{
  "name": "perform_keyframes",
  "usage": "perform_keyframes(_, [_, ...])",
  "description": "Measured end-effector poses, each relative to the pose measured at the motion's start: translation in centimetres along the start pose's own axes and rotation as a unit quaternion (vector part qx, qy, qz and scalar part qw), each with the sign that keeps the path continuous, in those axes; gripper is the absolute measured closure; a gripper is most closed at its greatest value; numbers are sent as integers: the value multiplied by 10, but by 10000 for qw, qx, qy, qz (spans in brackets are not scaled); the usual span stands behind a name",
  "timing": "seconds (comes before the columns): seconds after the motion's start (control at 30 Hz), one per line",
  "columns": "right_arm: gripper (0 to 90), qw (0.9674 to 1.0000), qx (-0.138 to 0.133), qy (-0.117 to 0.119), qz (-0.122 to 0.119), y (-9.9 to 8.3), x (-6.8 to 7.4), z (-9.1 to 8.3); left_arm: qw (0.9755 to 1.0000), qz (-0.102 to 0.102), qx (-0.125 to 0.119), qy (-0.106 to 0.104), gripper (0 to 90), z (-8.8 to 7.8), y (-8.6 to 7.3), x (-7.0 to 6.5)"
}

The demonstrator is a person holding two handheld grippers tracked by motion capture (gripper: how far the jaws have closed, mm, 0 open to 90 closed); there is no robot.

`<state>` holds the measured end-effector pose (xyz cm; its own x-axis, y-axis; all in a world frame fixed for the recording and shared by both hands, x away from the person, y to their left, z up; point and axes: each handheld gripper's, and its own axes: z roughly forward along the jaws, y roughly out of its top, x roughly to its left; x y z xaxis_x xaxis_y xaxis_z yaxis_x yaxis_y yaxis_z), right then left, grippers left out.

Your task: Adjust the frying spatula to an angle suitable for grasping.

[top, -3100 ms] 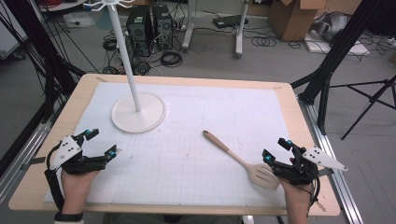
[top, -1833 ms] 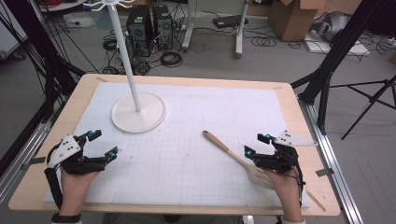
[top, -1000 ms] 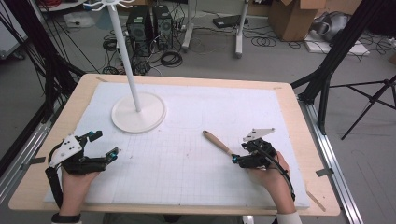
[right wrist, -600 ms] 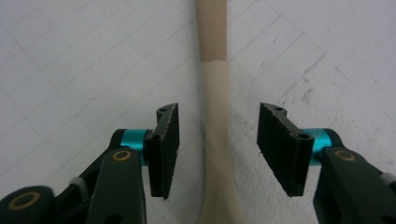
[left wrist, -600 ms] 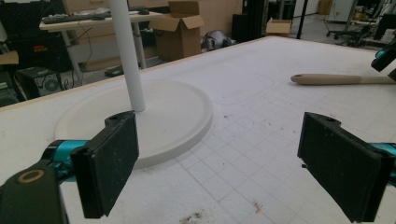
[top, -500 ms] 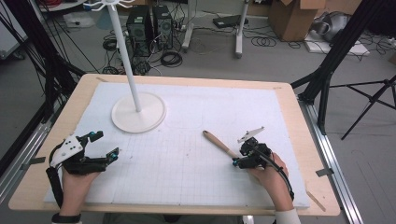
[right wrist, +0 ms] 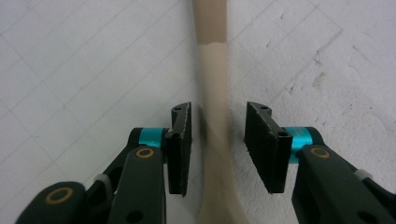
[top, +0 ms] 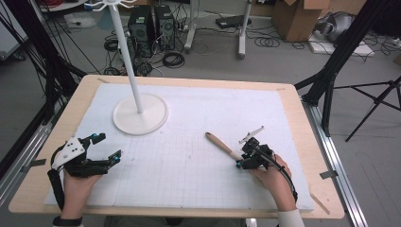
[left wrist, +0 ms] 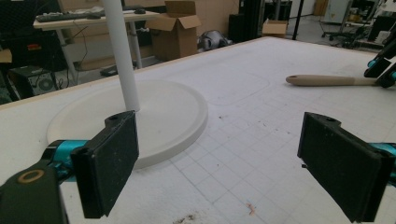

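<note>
A wooden spoon [top: 221, 143] lies on the white gridded mat [top: 189, 161], its handle pointing up-left and its bowl hidden under my right hand. My right gripper [top: 242, 158] is down over the spoon's neck. In the right gripper view the jaws stand open on either side of the spoon [right wrist: 212, 70], with a small gap on each side of the right gripper [right wrist: 217, 112]. My left gripper [top: 108, 145] rests open at the mat's left, nothing between its pads [left wrist: 112, 163]. From the left gripper view the spoon [left wrist: 327, 80] lies far right.
A white stand with a round base [top: 140, 113] and a tall pole [top: 127, 52] sits at the back left of the mat; its base [left wrist: 163, 112] is just beyond the left gripper. The wooden table edge [top: 312, 142] runs right of the mat.
My right gripper has travelled from the table's right edge leftward onto the spoon and come down with its jaws astride the neck. The left gripper has barely moved.
</note>
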<state>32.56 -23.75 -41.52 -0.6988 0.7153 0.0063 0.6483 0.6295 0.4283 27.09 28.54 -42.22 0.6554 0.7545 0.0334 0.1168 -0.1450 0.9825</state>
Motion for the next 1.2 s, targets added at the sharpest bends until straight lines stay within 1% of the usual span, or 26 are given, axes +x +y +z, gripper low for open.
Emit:
perform_keyframes(0.1, [636, 9999, 111, -18, 18, 3, 1, 0, 10000, 2, 7, -13, 130, 1, 0, -1])
perform_keyframes(0.23, [651, 9995, 288, -67, -62, 8, 3, 1, 10000, 21, 0, -21, 130, 1, 1, -2])
perform_keyframes(0.3, [661, 9995, 326, -38, -34, 9, 3, 1, 10000, 17, 16, -33, 130, 2, 0, -2])
perform_keyframes(0.5, [691, 9995, 300, -20, -87, 8, 3, 1, 10000, 19, 19, -59, 130, 3, 1, -4])
perform_keyframes(0.67, [701, 9995, 285, 96, -18, 8, 0, 1, 10000, 25, 38, -62, 130, 3, 1, -4])
perform_keyframes(0.77, [714, 9996, 272, 97, 15, 7, 0, 1, 10000, 22, 47, -64, 130, 3, 1, -4])
perform_keyframes(0.87, [736, 9997, 222, 103, -31, 7, 0, 1, 10000, 28, 46, -61, 130, 3, 1, -4])
perform_keyframes(0.93, [769, 9998, 170, 115, 11, 5, -1, 0, 10000, 21, 46, -58, 130, 2, 1, -4])
perform_keyframes(1.0, [771, 9998, 117, 155, 10, 4, -3, 0, 10000, 13, 34, -56, 130, 2, 0, -4])
perform_keyframes(1.2, [772, 9998, 101, 158, -29, 4, -3, 1, 10000, 15, 52, -79, 130, 2, 0, -3])
